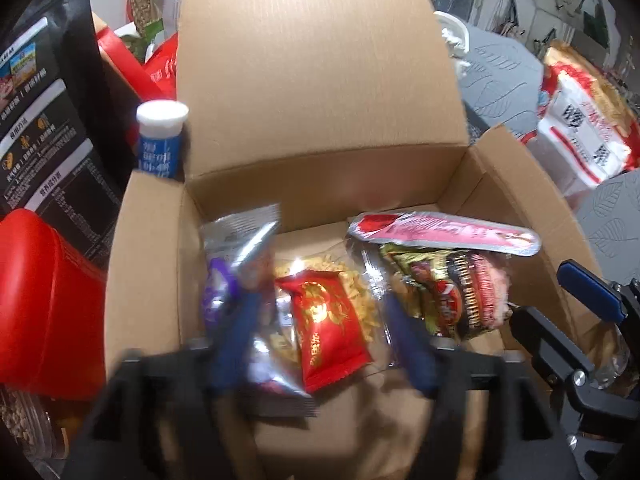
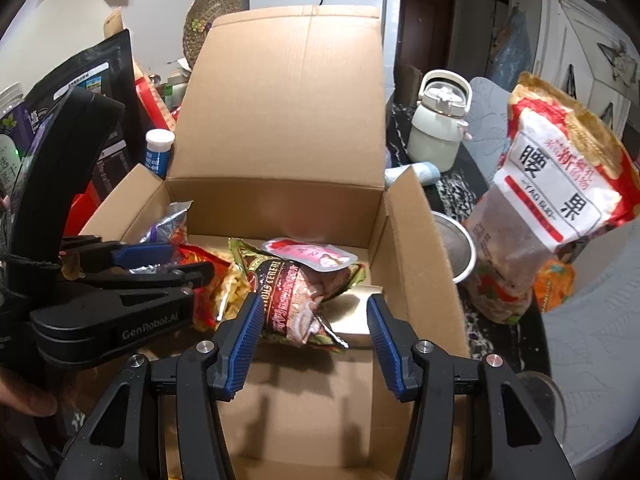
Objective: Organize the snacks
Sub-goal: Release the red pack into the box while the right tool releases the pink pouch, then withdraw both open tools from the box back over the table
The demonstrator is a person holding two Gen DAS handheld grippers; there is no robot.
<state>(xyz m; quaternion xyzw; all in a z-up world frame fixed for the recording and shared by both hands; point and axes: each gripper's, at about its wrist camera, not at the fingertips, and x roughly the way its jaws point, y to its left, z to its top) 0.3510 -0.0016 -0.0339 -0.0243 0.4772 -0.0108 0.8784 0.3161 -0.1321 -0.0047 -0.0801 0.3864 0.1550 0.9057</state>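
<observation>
Inside the open brown cardboard box (image 2: pixel 280 120), taken as the landmark, the left gripper (image 1: pixel 324 320) hangs released over the small red gold-printed snack packet (image 1: pixel 326 322) on the left of its floor, jaws clear of it. Right of that, the right gripper (image 2: pixel 312 344) is spread too, the dark crinkled cereal pouch (image 2: pixel 296 300) loose between its pads. Both drops look done; next probably means reaching right of the box for the large red-and-white nut bag (image 2: pixel 556 188).

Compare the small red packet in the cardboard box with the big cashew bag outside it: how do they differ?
1. The small red packet lies flat inside the cardboard box; the cashew bag stands outside it, to the right.
2. The packet is far smaller than the bag.
3. The packet is red with a gold pattern; the bag carries a white label with large black characters.

Both are sealed and partly red.
</observation>
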